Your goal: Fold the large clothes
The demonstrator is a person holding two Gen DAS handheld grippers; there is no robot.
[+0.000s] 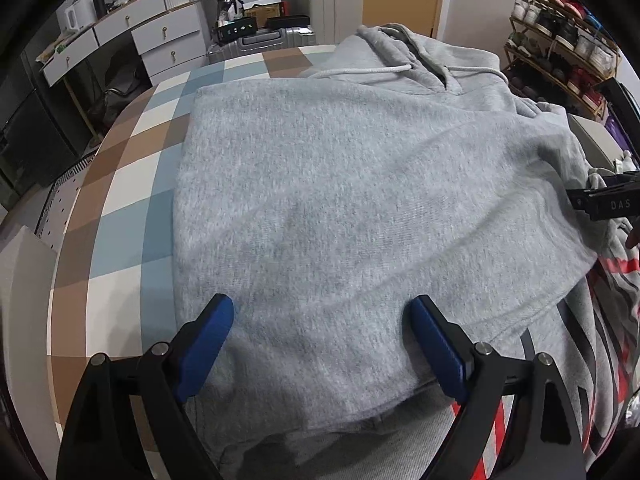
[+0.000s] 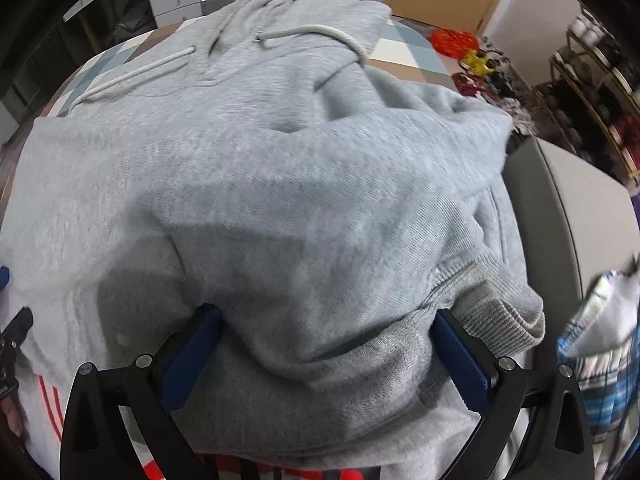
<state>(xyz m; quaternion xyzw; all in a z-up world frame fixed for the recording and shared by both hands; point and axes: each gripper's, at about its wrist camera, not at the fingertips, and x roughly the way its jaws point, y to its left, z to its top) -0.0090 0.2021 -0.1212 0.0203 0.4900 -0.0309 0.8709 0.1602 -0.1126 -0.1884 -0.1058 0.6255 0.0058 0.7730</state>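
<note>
While both tongs stand with their blue pads spread wide and nothing pinched between them, the checked blue, brown and white tablecloth-covered table (image 1: 132,184) stretches ahead and to the outer side of the left gripper (image 1: 322,344), bearing everything else. On it, directly ahead of and partly under both tools, lies the large heather-grey fleece hoodie (image 1: 352,200), its body flattened into a broad panel, its hood and white drawcords (image 2: 316,34) at the far end from the tongs. Beneath its near edge, close under the fingers, a grey garment with red and black stripes (image 1: 616,276) shows.

By my reading, the step in hand is mid-fold: the left side looks already squared into a straight edge, while the side ahead of the right gripper (image 2: 328,352) is bunched, with the ribbed grey cuff (image 2: 504,316) just beyond its outer finger. The gripper's pads seem to straddle a ridge of fleece, though whether they touch it I cannot tell.

The next move likely calls for closing on that loose sleeve near the cuff and carrying it across the panel, taking care not to snag the striped garment underneath.
</note>
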